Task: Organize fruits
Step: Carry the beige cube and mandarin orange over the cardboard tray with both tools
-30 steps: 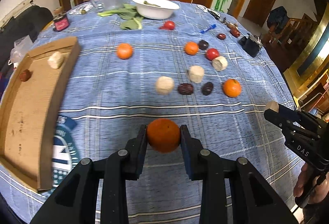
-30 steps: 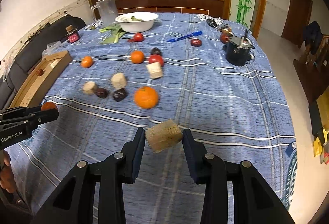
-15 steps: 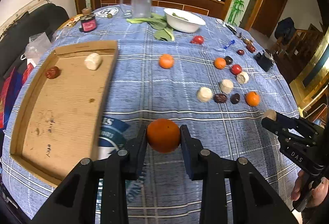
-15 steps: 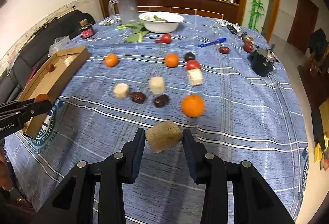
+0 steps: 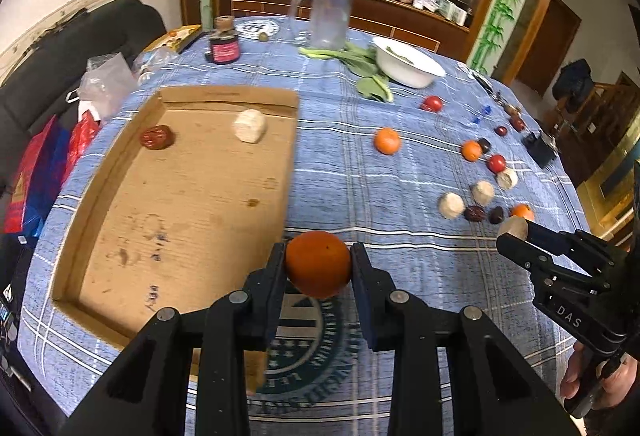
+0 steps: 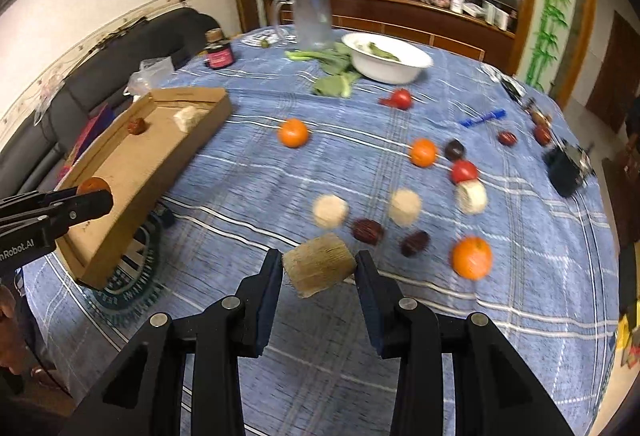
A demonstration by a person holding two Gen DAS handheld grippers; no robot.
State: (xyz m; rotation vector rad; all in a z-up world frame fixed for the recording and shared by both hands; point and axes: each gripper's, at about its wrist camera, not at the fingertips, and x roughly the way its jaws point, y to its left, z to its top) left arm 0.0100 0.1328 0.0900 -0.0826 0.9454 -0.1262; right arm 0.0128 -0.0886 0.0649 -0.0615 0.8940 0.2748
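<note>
A: While we look along the left gripper [image 5: 318, 263], we see its two flat black pads pressed against the sides of a round, smooth-skinned orange [image 5: 318, 263]. The jaws are narrowed to just the fruit's width.

B: And relative to the cardboard tray [image 5: 182, 196]?

A: We hold the orange just beside the tray's near right corner, above the blue plaid tablecloth [image 5: 360, 164] and its round printed emblem. The tray is shallow, matte brown, with low folded walls. At its far end lie a wrinkled dark-red date [image 5: 157, 137] and a pale, chalky cylinder piece [image 5: 250, 126], apart from each other.

B: What about the other tool?

A: The right gripper [image 6: 319, 268] clamps a tan, fibrous, stubby cylindrical chunk [image 6: 319, 268], tilted between the pads. We see it well to the right of the tray, over the cloth.

B: The remaining fruit?

A: Farther right of the tray, loose on the cloth, we count glossy oranges, red tomatoes, dark wrinkled dates and more pale cylinders; motion blur softens them. Beyond the tray's far side stand a white bowl [image 6: 387, 57], leafy greens [image 6: 334, 70] and a clear plastic pitcher [image 6: 310, 18].
</note>
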